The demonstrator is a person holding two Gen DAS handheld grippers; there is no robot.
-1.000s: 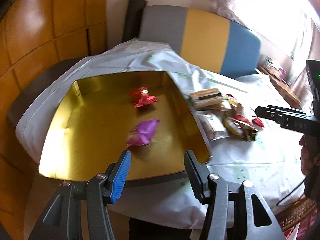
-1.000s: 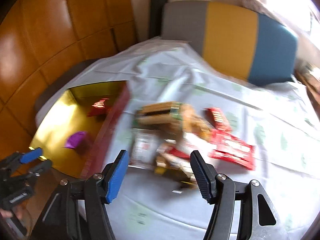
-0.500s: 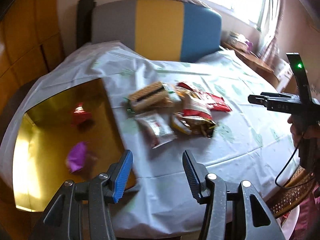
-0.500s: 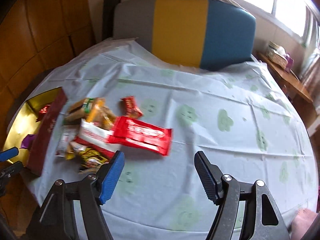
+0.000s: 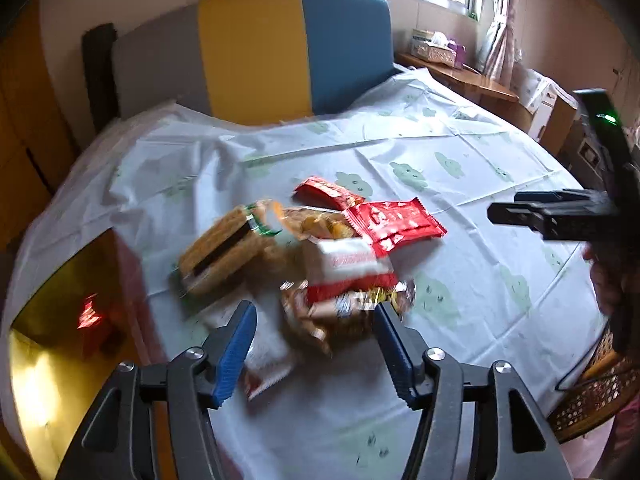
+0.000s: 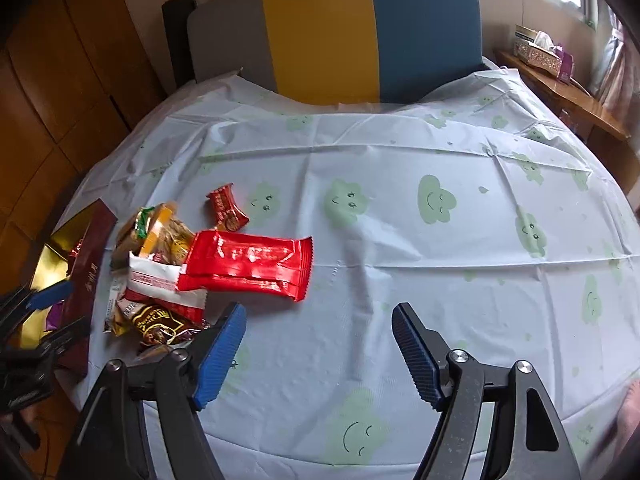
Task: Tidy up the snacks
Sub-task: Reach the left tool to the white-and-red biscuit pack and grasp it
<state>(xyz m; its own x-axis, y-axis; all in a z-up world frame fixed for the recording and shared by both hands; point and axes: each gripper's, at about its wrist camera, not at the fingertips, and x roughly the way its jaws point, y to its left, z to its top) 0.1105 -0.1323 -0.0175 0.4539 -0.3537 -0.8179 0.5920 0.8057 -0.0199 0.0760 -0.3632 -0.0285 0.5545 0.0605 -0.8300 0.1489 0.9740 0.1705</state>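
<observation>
Pale plastic tablecloth (image 6: pixel 400 240) printed with green smiling clouds covers the table, most of it bare; behind it stands a grey, yellow and blue chair back (image 6: pixel 332 28). At the table's left edge sits the gold-lined box (image 5: pixel 52 312) with its dark red outer wall, the evident destination for the snacks. Inside it, a small red-wrapped sweet (image 5: pixel 90 312) lies on the gold floor, and in the right wrist view a scrap of purple wrapper (image 6: pixel 54 316) shows just past the wall, so at least two items are judged already stowed.

The remaining pile lies on the cloth just beside the box: a long red packet (image 6: pixel 248 266) on top at the right, a white-and-red packet (image 6: pixel 160 284) touching it, a wafer sandwich pack (image 5: pixel 224 252) with a green-edged wrapper, a brown-and-gold packet (image 6: pixel 156 322) nearest the viewer, and a small red bar (image 6: pixel 228 208) slightly apart at the far side. Most of the work is therefore judged still to do.

The left gripper (image 5: pixel 314 344) hangs over the near side of the pile, its jaws having just been opening, spread wide with nothing pressed between them. The right gripper (image 6: pixel 318 348) is over bare cloth to the right of the pile, its jaws likewise having just been opening, released and empty.
</observation>
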